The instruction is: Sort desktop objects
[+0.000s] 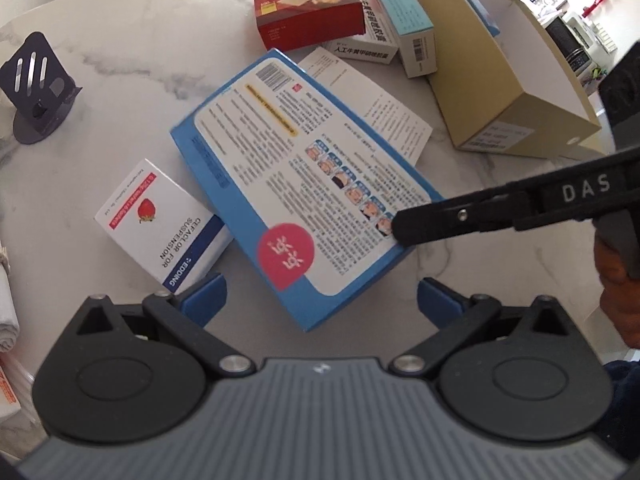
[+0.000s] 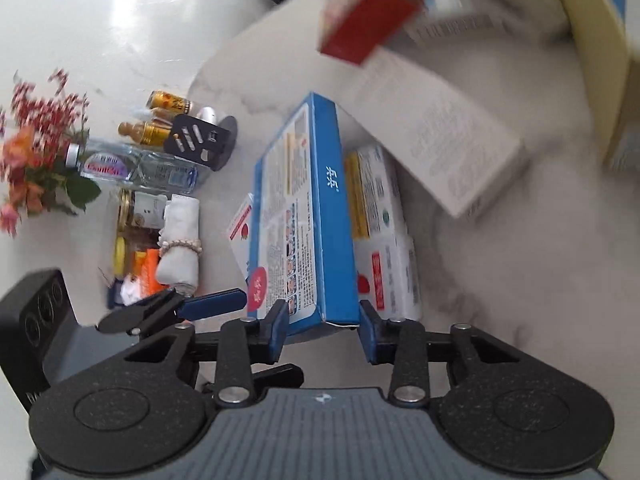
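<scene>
A big blue box [image 1: 304,184] with a white printed face lies tilted over the marble table [image 1: 120,80]. My right gripper [image 1: 397,227] reaches in from the right and is shut on its corner. In the right wrist view the blue box [image 2: 320,216] stands on edge, and the right gripper [image 2: 323,330] clamps its near end between both blue pads. My left gripper [image 1: 320,300] hangs open just in front of the box's near corner, holding nothing. It also shows as a blue fingertip [image 2: 216,304] at the left. A white strawberry-print box [image 1: 160,224] lies left of the blue box.
A red bandage box [image 1: 308,8], white and teal boxes [image 1: 404,20], a paper leaflet [image 1: 380,112] and an open tan carton [image 1: 500,80] sit at the back right. A black phone stand [image 1: 36,88] is far left. Bottles [image 2: 140,168], flowers and a rolled cloth [image 2: 180,236] crowd the table's left edge. Two white boxes [image 2: 380,240] lie under the blue box.
</scene>
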A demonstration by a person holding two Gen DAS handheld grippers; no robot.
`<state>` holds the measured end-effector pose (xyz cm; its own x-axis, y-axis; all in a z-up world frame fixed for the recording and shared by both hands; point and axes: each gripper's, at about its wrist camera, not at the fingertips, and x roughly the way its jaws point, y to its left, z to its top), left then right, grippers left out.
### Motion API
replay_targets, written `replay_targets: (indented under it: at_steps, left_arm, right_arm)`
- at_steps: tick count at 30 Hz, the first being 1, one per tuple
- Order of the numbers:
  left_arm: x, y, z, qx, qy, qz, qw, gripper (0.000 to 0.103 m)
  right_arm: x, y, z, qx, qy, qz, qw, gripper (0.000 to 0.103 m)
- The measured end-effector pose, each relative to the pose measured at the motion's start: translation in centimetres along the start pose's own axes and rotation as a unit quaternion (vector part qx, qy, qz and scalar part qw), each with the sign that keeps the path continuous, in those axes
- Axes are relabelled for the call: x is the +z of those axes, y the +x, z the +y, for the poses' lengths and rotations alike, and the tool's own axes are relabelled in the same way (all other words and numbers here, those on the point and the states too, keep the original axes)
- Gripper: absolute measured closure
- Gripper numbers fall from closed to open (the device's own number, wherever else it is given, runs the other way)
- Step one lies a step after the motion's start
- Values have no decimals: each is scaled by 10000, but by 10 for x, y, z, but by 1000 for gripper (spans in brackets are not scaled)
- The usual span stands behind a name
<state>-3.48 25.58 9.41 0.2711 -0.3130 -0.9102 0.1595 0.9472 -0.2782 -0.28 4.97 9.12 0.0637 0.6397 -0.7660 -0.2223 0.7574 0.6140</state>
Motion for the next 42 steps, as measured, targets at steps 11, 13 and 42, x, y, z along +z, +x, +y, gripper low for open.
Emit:
replay_targets:
  at_steps: [11, 13, 42]
  left_arm:
    - [-3, 6, -7, -134, -25, -9, 9999, 0]
    - [-6, 3, -2, -155, -115, -17, 9998, 0]
    - [-35, 11, 13, -158, -720, -105, 9972, 0]
  right_arm:
    - [-7, -27, 60, -803, -1844, -292, 9791, 75]
    - [-8, -27, 72, -878, -2155, -330, 9720, 76]
    - [21, 60, 124, -916, -2776, 872, 9523, 66]
